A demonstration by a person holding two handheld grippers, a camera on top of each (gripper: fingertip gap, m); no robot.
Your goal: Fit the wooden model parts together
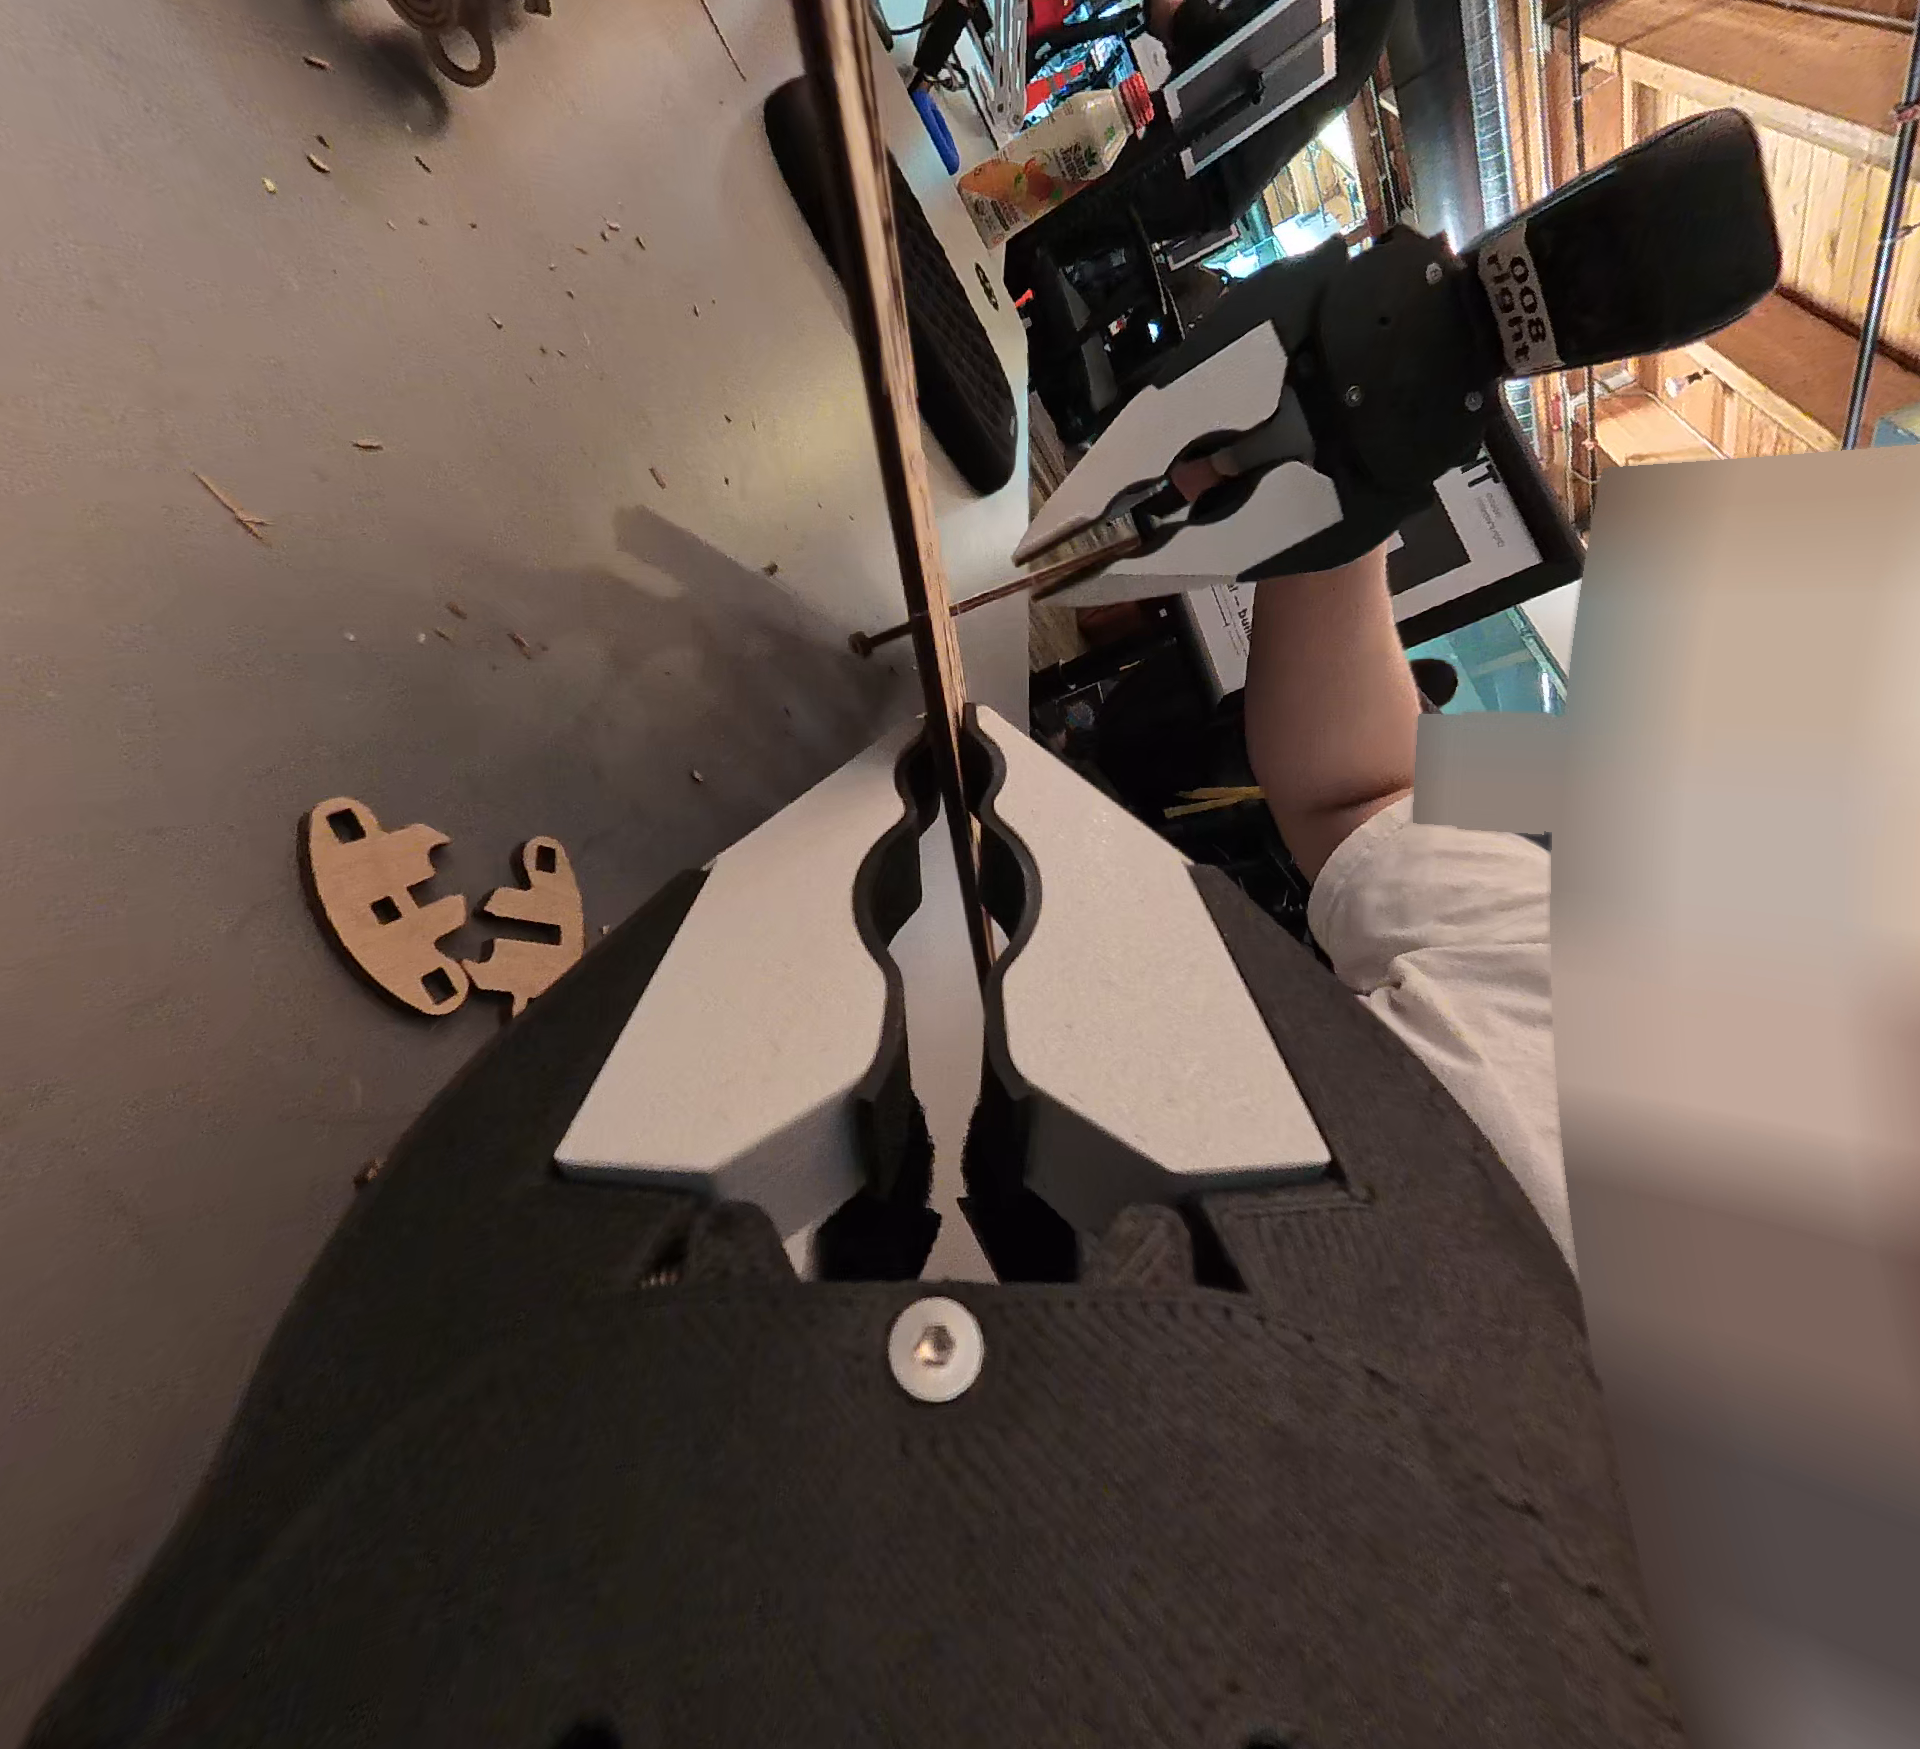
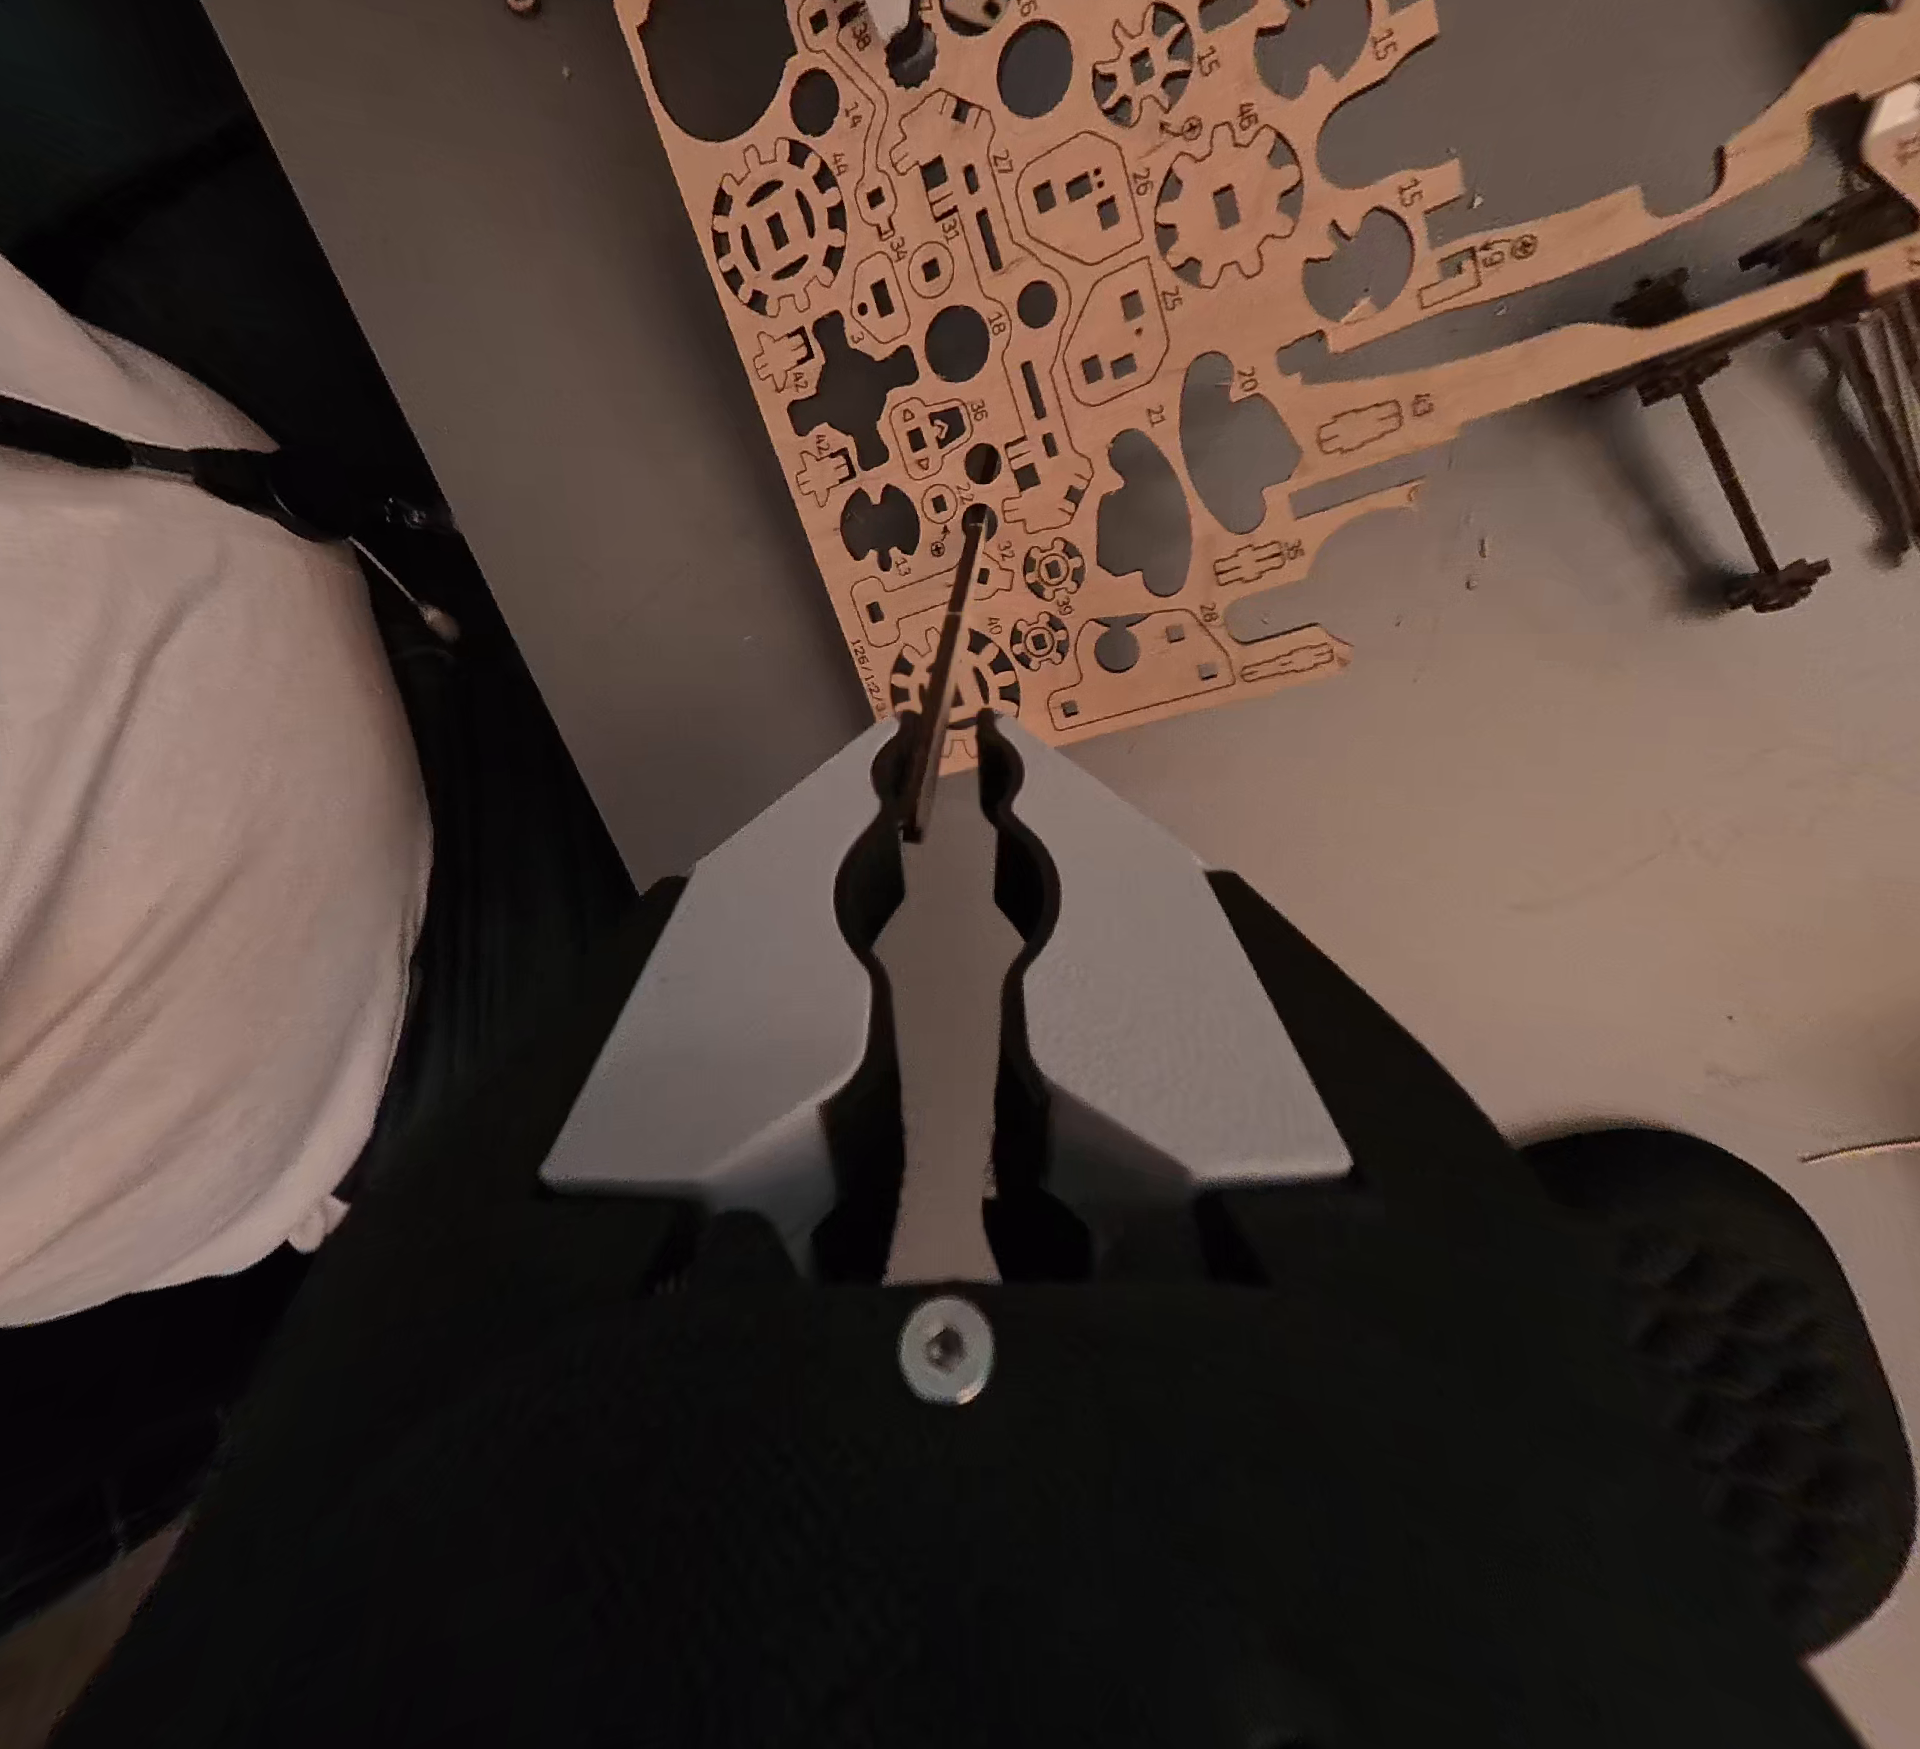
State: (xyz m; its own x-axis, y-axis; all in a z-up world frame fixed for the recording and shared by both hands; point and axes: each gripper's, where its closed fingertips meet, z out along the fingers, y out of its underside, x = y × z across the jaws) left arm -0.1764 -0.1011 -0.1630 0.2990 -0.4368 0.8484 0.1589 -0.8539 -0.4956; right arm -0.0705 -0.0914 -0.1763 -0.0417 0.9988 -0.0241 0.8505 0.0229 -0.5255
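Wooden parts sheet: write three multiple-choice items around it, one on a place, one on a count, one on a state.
1. Where does the pin go?
A. through the wooden sheet
B. into a cup
C. onto the floor
2. How many loose cut pieces lie on the table?
A. none
B. two
C. six
3. The left hand-held gripper is:
A. wide open
B. lying flat
C. shut on the wooden sheet

A: the left wrist view shows the pin crossing it. B: two lie beside the gripper. C: its fingers clamp the sheet's edge.
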